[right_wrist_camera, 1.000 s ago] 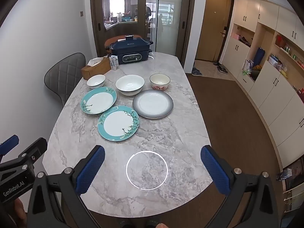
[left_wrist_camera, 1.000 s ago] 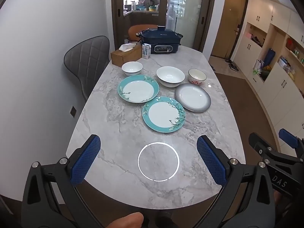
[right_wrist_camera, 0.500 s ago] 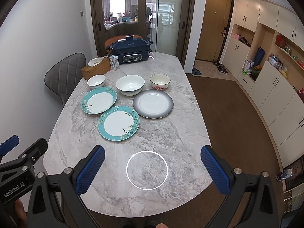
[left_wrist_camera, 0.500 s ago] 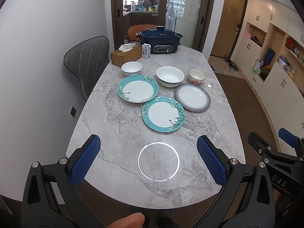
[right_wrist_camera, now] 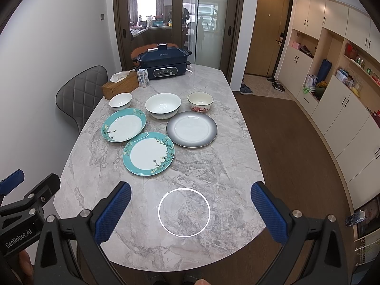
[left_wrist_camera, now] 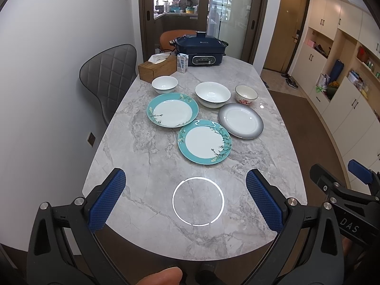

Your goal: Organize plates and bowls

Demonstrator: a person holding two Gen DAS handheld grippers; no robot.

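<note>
Stock: three plates [left_wrist_camera: 204, 141] and three bowls [left_wrist_camera: 212, 94] are lying mid-frame on the desk [left_wrist_camera: 152, 166], unstacked. You are holding the left gripper [left_wrist_camera: 185, 199] and right gripper [right_wrist_camera: 190, 211] wide, empty, at the lower edge, likely readying a first pick.

ahead of your claws lies a grey marble table [left_wrist_camera: 147, 156]; a grey quilted chair [left_wrist_camera: 106, 76] stands left by the white wall [left_wrist_camera: 47, 71], cream cabinets [right_wrist_camera: 344, 90] right, glass doors [right_wrist_camera: 178, 23] beyond.

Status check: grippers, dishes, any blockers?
Left gripper and right gripper open, empty, short of the dishes. Three plates, three bowls unstacked on the table. Nearest: teal plate. Path clear.
</note>
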